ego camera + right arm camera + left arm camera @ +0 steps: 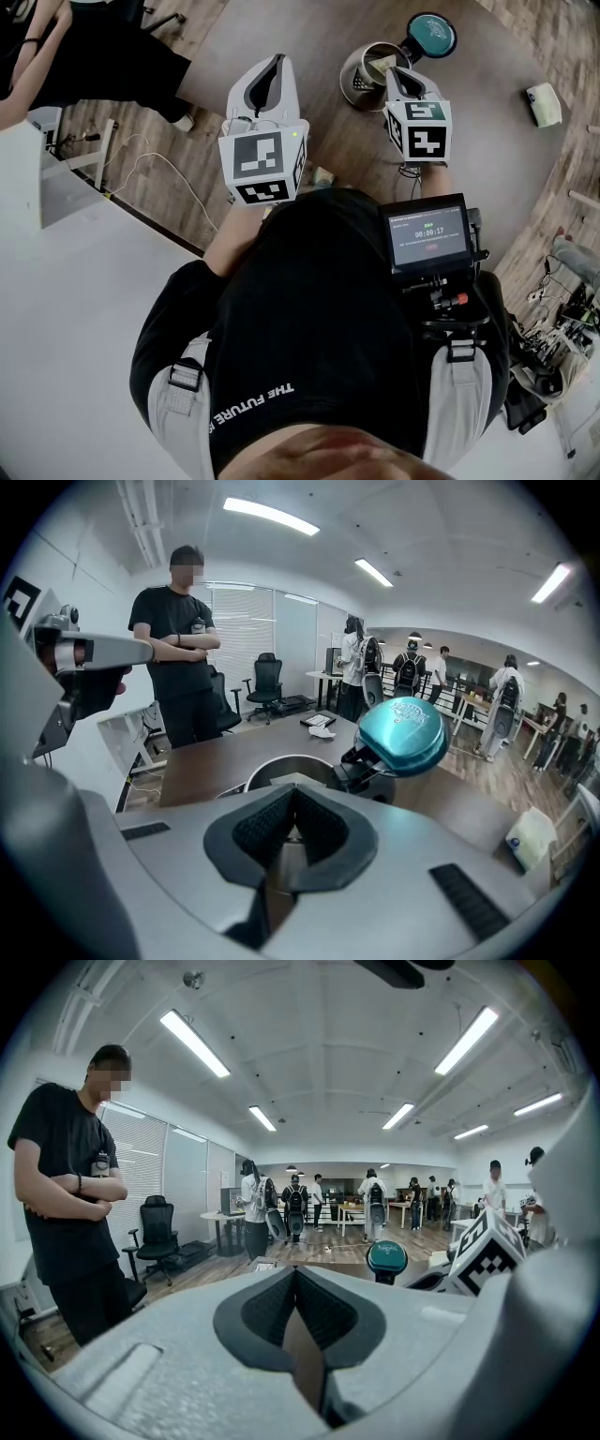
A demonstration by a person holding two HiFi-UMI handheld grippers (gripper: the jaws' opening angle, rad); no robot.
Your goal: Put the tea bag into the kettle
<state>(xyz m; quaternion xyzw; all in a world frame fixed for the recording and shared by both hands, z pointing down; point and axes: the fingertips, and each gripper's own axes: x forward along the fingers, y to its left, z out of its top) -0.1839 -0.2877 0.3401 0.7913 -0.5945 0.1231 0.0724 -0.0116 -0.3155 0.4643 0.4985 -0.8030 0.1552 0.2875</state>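
Looks steeply down on 2 handheld grippers raised over a brown table (281, 28). Puts the right gripper (401, 73) at the mouth of the steel kettle (361, 80), with its jaws closed together on the tea bag (292, 780), a pale rectangle reaching just past the tips and lying inside the kettle's rim. Shows the kettle's teal lid (431, 35) flipped open and upright on the far side of the opening. Keeps the left gripper (270, 70) beside the right and apart from the kettle, with its jaws pressed shut at the tips on nothing, only bare tabletop showing through the gap lower down. Leaves a pale packet (544, 103) alone on the table well to the right of the kettle. Takes in a small lit screen (428, 234) mounted at the holder's chest. Catches 1 onlooker (70, 1176) in black standing with arms folded at the table's left edge, plus others with backpacks gathered far down the office floor.
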